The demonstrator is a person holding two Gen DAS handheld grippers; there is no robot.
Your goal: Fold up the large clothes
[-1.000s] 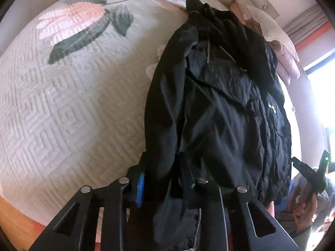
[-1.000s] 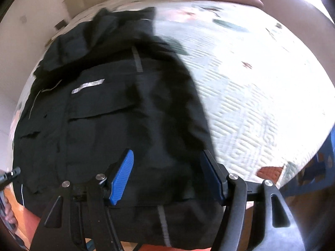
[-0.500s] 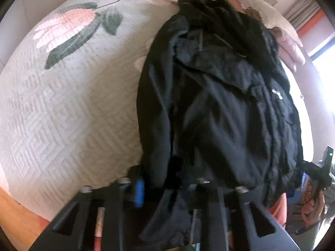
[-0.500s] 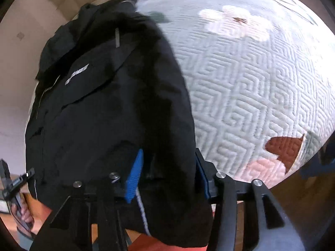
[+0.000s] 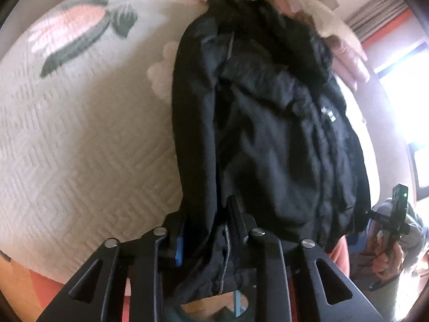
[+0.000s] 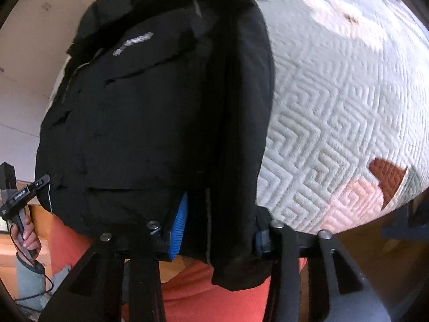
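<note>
A large black jacket [image 5: 268, 123] lies lengthwise on a bed with a white quilted cover [image 5: 80, 139], its collar at the far end. My left gripper [image 5: 206, 225] is shut on the jacket's near hem, on its left side. In the right wrist view the same jacket [image 6: 150, 112] shows a grey chest logo. My right gripper [image 6: 218, 225] is shut on the hem on the jacket's right side, and the fabric hangs down between its blue pads. Both hem corners are lifted off the bed edge.
Pillows [image 5: 343, 43] lie at the head of the bed beyond the collar. The quilt has flower prints [image 5: 77, 26] to the left and bare quilt [image 6: 348, 94] to the right. An orange bed skirt [image 6: 214, 295] hangs below the near edge.
My right gripper has closed on the hem, having been open a second ago. Both grippers have lifted the hem and moved it up towards the collar.
</note>
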